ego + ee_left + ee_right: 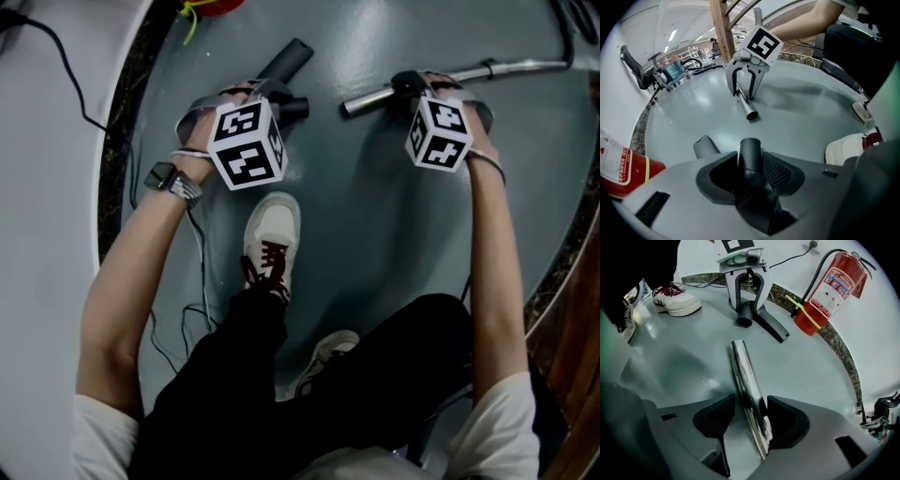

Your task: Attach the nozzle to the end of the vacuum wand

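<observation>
The black nozzle (287,60) lies on the grey floor, its round neck (750,157) pointing at the wand. My left gripper (750,174) stands steeply over it, and the pads sit against the neck on both sides. The chrome wand (525,67) lies on the floor to the right, its open end (751,114) a short way from the nozzle. My right gripper (752,420) straddles the wand (746,376) with its jaws wide. There is a clear gap at the left pad, so nothing is gripped. The left gripper (749,305) and nozzle (771,326) show in the right gripper view.
A red fire extinguisher (825,287) stands against the white wall beyond the nozzle. The person's white shoe (272,234) rests on the floor just behind the left gripper. A black cable (56,56) runs along the left. A wooden post (722,28) and rail rise beyond the wand.
</observation>
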`<state>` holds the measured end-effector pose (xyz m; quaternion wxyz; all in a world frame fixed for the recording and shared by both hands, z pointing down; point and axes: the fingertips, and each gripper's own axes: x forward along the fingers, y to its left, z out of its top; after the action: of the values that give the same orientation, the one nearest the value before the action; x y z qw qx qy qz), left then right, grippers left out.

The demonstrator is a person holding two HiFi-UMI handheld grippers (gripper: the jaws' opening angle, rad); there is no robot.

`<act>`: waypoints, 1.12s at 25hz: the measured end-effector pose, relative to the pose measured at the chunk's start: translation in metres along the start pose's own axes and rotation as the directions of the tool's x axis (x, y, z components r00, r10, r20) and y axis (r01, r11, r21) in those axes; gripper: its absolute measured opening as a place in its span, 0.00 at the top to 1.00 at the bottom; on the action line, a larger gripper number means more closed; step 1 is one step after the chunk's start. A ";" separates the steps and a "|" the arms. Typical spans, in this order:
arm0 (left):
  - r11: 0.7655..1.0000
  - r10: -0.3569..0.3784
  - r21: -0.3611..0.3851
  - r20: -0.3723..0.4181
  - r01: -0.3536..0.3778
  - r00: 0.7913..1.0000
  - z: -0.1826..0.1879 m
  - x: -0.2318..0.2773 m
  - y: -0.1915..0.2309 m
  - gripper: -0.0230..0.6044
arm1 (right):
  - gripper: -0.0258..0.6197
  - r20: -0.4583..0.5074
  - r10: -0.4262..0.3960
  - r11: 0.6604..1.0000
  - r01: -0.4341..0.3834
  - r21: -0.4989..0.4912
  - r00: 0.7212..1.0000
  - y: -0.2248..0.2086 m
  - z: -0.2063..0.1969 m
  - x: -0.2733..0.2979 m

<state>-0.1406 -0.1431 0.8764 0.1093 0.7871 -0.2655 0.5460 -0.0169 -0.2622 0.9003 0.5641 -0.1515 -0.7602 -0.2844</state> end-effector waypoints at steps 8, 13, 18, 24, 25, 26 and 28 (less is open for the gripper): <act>0.994 -0.106 0.004 -0.045 0.107 0.993 -0.003 0.001 -0.004 0.70 | 0.71 -0.054 0.046 0.988 -0.054 -0.142 0.997 0.002 0.003 0.000; 0.991 -0.131 0.014 -0.042 0.132 0.990 -0.001 0.003 -0.005 0.70 | 0.72 -0.073 0.038 0.986 -0.049 -0.162 0.997 0.003 0.003 -0.004; 0.997 -0.071 0.033 -0.044 0.073 0.996 0.000 0.005 -0.005 0.70 | 0.72 -0.059 -0.003 0.987 -0.007 -0.160 0.998 0.007 0.007 -0.008; 0.999 0.000 0.037 -0.019 0.001 1.000 0.002 0.004 -0.004 0.71 | 0.72 -0.025 -0.076 0.988 0.072 -0.134 0.997 0.000 0.022 -0.015; 0.999 0.006 0.038 -0.018 -0.006 1.000 0.002 0.004 -0.004 0.71 | 0.72 -0.021 -0.088 0.988 0.085 -0.128 0.996 -0.003 0.024 -0.017; 0.999 0.009 0.039 -0.019 -0.009 1.000 0.003 0.005 -0.004 0.71 | 0.72 -0.018 -0.098 0.988 0.095 -0.123 0.995 -0.006 0.026 -0.018; 0.999 0.008 0.044 -0.024 -0.007 1.000 0.003 0.005 -0.005 0.71 | 0.71 -0.017 -0.111 0.988 0.108 -0.112 0.994 -0.010 0.028 -0.021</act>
<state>-0.1340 -0.1422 0.8805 0.0931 0.7815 -0.2551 0.5617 -0.0374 -0.2516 0.8724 0.5472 -0.1375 -0.7437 -0.3586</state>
